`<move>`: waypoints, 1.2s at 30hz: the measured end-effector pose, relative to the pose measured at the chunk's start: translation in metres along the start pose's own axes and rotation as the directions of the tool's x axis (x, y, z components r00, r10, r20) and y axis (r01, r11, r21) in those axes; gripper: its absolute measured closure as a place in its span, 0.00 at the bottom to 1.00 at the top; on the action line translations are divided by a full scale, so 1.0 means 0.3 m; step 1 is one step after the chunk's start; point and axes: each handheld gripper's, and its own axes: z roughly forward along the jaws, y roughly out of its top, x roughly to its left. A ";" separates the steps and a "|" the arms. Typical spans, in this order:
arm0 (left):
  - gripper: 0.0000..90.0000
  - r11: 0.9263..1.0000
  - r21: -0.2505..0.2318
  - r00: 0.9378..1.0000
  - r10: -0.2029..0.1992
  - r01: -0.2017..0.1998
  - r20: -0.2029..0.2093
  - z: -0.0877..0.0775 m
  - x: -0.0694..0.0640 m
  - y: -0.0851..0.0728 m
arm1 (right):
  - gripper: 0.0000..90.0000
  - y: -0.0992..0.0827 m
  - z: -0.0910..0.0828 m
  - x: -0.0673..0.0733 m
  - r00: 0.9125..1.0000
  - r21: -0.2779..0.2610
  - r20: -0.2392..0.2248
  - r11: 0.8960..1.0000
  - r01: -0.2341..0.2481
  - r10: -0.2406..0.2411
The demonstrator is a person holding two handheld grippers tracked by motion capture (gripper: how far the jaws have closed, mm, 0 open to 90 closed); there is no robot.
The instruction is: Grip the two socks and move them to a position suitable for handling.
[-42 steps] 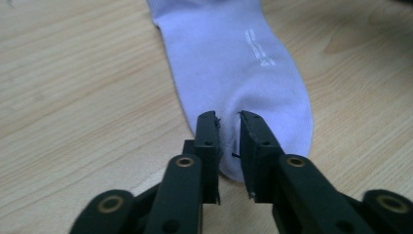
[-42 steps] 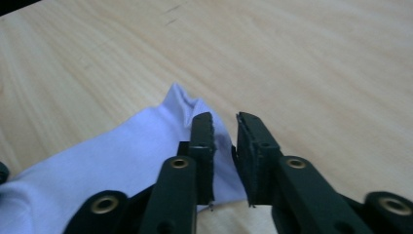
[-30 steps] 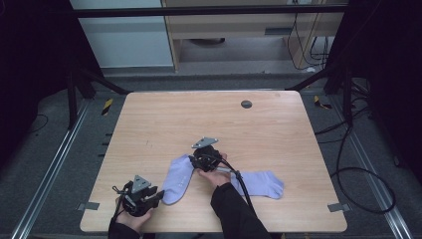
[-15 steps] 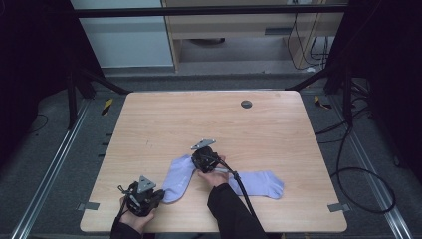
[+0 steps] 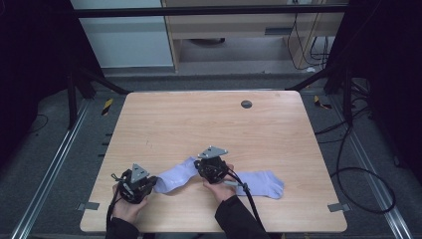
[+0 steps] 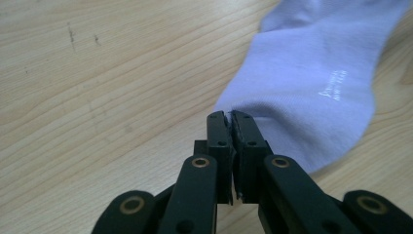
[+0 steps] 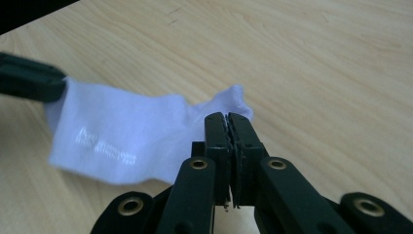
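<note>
Since the earlier frames your two grippers have both closed their jaws, and each now has sock fabric between them; the left gripper (image 5: 149, 182) has also slid in from the bench's near-left corner toward the sock.

Your left gripper (image 6: 230, 117) has its jaws pressed together on the edge of the pale lavender sock (image 6: 311, 92). From that gripper's view the sock spreads away ahead and to the right of the jaw tips, lying flat on the bench (image 6: 97, 87), with a small line of white lettering on the fabric further out. Bare wood lies to the left of the jaws.

Your right gripper (image 7: 228, 118) is likewise clamped tight on the same sock (image 7: 126, 136), biting a raised corner of fabric right at its jaw tips. From there the sock stretches off to the left of the jaws, slightly lifted and rumpled near the pinch. At its far left end a dark shape meets the sock's edge, which is the other gripper's jaw. Bare bench (image 7: 316, 73) lies to the right and ahead.

In the high view the sock (image 5: 174, 177) spans between your two grippers, the right gripper (image 5: 201, 167) at its upper end. A second sock (image 5: 263, 184) of the same colour lies flat just to the right of your right hand (image 5: 221, 186), partly under the trailing cable, touched by neither gripper.
</note>
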 end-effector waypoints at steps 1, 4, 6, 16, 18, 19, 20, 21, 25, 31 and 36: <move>0.96 1.000 0.007 1.000 0.002 -0.002 -0.006 0.003 0.007 0.000 | 0.98 -0.021 -0.008 0.017 1.000 0.007 -0.005 1.000 -0.014 0.014; 0.95 1.000 0.014 1.000 0.004 -0.004 -0.027 0.012 0.030 -0.002 | 0.98 -0.043 -0.009 0.031 1.000 0.017 -0.003 1.000 -0.018 0.018; 0.94 1.000 0.026 1.000 -0.008 0.008 -0.021 0.018 0.041 -0.007 | 0.97 -0.063 -0.004 0.039 1.000 0.042 -0.012 0.999 -0.019 0.019; 0.65 0.994 -0.036 0.995 -0.100 0.099 -0.021 -0.020 0.062 -0.016 | 0.79 -0.079 -0.044 0.014 0.999 0.031 -0.030 0.999 -0.044 0.045; 0.64 0.991 -0.056 0.992 -0.123 0.122 -0.013 -0.030 0.065 -0.011 | 0.78 -0.073 -0.057 0.006 0.999 0.018 -0.030 0.999 -0.041 0.042; 0.63 0.989 -0.066 0.991 -0.133 0.132 -0.009 -0.035 0.064 -0.007 | 0.75 -0.060 -0.085 -0.011 0.999 -0.006 -0.027 0.999 -0.040 0.040; 0.63 0.988 -0.074 0.991 -0.137 0.136 -0.006 -0.041 0.063 -0.003 | 0.75 -0.060 -0.085 -0.011 0.999 -0.006 -0.027 0.999 -0.040 0.040; 0.62 0.986 -0.087 0.990 -0.144 0.143 -0.002 -0.047 0.059 0.002 | 0.74 -0.055 -0.100 -0.022 0.999 -0.014 -0.025 0.999 -0.040 0.040; 0.61 0.982 -0.122 0.990 -0.141 0.143 0.023 -0.070 0.033 0.031 | 0.68 -0.042 -0.176 -0.076 0.999 -0.040 -0.001 0.998 -0.044 0.044; 0.61 0.982 -0.147 0.992 -0.111 0.118 0.057 -0.072 -0.032 0.086 | 0.65 -0.048 -0.251 -0.128 0.999 -0.054 0.018 0.997 -0.050 0.051; 0.62 0.984 -0.146 0.993 -0.087 0.099 0.085 -0.041 -0.096 0.133 | 0.62 -0.072 -0.326 -0.179 0.997 -0.068 0.055 0.996 -0.049 0.053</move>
